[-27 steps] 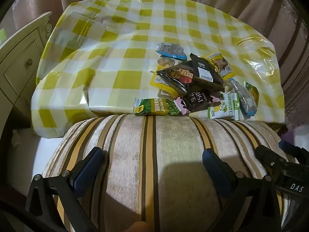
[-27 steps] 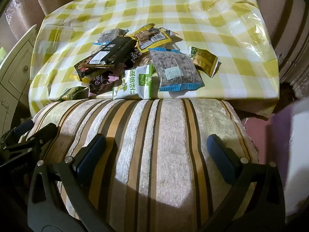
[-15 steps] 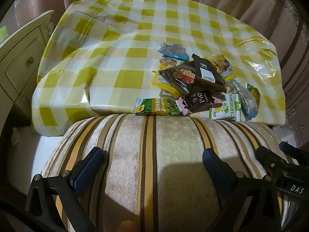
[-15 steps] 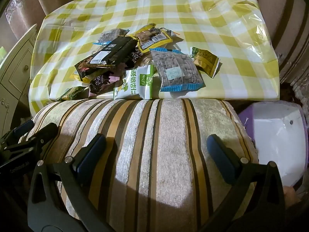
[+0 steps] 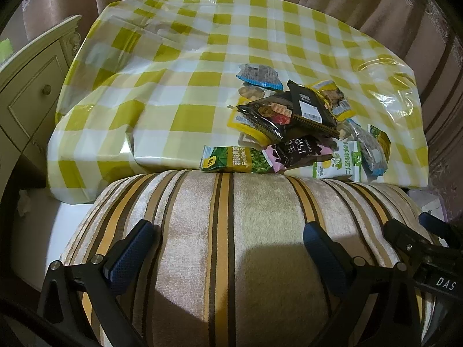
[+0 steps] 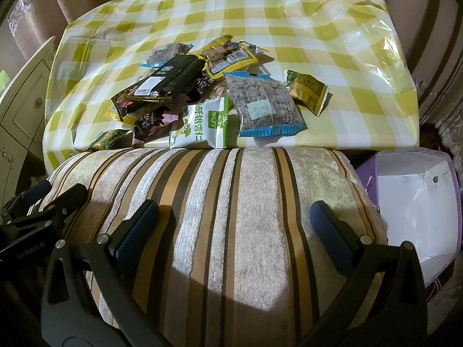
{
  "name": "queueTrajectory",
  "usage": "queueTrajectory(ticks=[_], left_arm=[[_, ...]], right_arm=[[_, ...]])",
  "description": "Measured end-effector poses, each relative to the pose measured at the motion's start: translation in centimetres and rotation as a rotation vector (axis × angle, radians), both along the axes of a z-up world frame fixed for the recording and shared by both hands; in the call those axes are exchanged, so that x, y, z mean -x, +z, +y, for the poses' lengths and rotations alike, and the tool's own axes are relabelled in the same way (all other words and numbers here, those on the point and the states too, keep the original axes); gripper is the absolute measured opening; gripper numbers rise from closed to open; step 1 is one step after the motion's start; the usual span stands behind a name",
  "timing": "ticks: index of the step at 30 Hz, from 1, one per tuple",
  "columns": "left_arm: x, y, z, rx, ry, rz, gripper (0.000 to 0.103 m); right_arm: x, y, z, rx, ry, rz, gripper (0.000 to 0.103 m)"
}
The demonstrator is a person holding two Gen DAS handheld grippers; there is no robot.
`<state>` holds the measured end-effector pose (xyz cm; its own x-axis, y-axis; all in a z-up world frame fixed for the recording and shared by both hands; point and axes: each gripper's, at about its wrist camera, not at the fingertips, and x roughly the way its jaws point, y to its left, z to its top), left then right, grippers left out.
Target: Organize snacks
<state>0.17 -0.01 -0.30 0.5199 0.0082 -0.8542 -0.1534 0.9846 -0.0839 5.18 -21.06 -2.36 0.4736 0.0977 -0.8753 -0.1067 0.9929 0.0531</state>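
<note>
I have not started sorting yet: both my claws hang over the striped cushion [image 5: 231, 245], near side of the worktop [image 5: 173, 66]. My left claw [image 5: 228, 237] is spread wide and holds nothing; my right claw [image 6: 234, 217] is just as wide and also empty.

The snacks [image 5: 298, 124] lie in one loose heap at the near right part of the worktop, packets overlapping each other. A black bag [image 6: 170, 81] sits on top, a clear nut bag [image 6: 263, 104] with blue ends lies on the right of the heap, a green and white pack [image 6: 202, 127] reaches the near edge, and a small gold packet [image 6: 308, 89] rests just beside the nut bag. A green pack [image 5: 228, 160] lies at the near left of the heap.

To the right, below the worktop, there is an open white box [image 6: 413, 202], which I judge to be where the snacks may go.

Next I would reach forward over the cushion, take a packet lying free at the edge, such as the nut bag, and pinch it by a flat end so the others stay put
</note>
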Motion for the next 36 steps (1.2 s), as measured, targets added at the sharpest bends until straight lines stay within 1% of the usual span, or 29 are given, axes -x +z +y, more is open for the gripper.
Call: queueTrajectory(ticks=[10, 36], left_arm=[[-0.04, -0.29, -0.07, 0.005, 0.003, -0.007, 0.103], [0.02, -0.26, -0.16, 0.002, 0.003, -0.01, 0.103]], right_arm=[[-0.08, -0.18, 0.05, 0.013, -0.005, -0.009, 0.103], [-0.21, -0.19, -0.07, 0.006, -0.007, -0.008, 0.103]])
